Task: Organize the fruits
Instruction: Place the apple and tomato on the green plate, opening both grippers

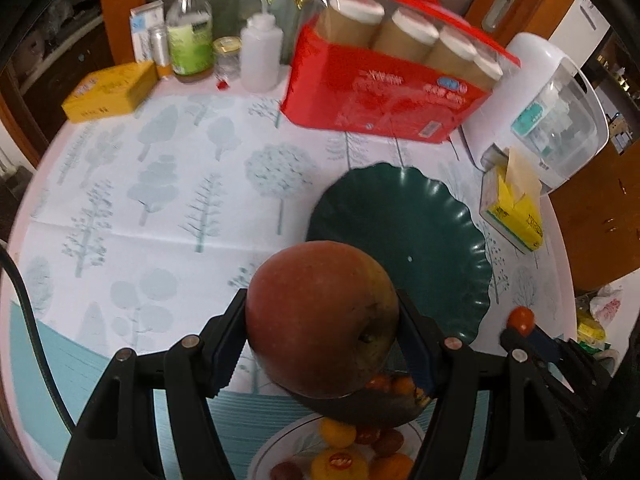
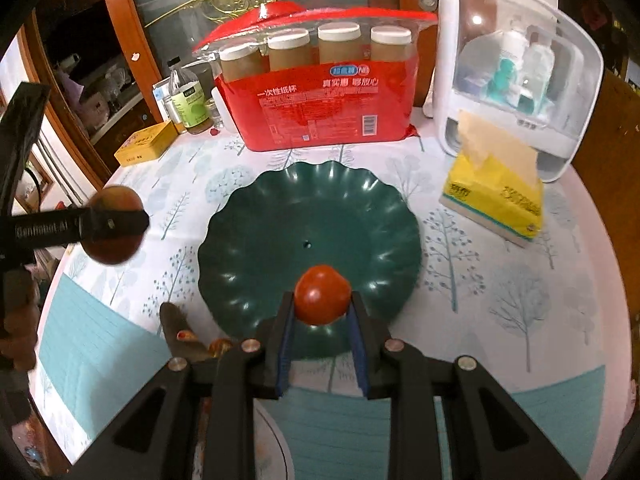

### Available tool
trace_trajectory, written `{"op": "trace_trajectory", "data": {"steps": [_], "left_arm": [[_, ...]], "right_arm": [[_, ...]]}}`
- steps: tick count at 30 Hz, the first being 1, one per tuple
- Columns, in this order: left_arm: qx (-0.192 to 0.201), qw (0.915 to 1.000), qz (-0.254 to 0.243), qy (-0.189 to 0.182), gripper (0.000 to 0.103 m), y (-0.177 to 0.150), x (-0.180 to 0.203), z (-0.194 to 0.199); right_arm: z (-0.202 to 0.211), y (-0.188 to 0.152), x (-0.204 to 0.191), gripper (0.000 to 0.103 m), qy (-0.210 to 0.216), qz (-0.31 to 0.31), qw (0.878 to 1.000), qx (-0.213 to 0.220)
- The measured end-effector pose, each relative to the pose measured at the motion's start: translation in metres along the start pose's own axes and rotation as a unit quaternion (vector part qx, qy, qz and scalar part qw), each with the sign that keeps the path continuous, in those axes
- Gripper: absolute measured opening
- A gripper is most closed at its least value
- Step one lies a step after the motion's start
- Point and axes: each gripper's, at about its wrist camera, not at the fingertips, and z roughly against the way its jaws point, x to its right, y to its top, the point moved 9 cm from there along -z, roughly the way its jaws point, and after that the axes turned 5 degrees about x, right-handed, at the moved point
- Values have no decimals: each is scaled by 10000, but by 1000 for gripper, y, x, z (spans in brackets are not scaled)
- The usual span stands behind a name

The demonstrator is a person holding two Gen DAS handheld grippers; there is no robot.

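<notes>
Gripping a large round red-and-yellow apple [image 1: 322, 324] between the blue pads of the left gripper [image 1: 320, 344], jaws clenched on its sides, carrying it clear of the tree-patterned tablecloth [image 1: 160, 200]. Hanging just above the near edge of a dark green scalloped plastic plate [image 2: 308, 240], with nothing lying in it. Pinching a small round red cherry tomato [image 2: 322, 294] in the right gripper [image 2: 322, 312], jaws closed tight on it, over the plate's near rim. Showing below the apple a white patterned dish [image 1: 280, 444] bearing small oranges and more cherry tomatoes. Standing behind the plate: a red pack of paper cups [image 2: 320, 108], a yellow tissue box [image 2: 494, 204] and a white clear-fronted storage case [image 2: 516, 76].
</notes>
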Motion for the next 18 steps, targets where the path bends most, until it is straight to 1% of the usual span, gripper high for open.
{"op": "trace_trajectory", "data": {"steps": [6, 8, 12, 18], "left_arm": [[-285, 9991, -118, -301, 68, -19, 18, -36], [-350, 9983, -47, -469, 68, -23, 26, -44], [-440, 9970, -41, -630, 68, -29, 40, -57], [-614, 9960, -56, -644, 68, -38, 49, -71]], "right_arm": [[-33, -15, 6, 25, 118, -132, 9995, -278], [-41, -21, 8, 25, 127, -166, 9992, -345], [-53, -25, 10, 25, 147, -138, 9987, -463], [-62, -30, 13, 26, 206, -204, 9979, -576]]}}
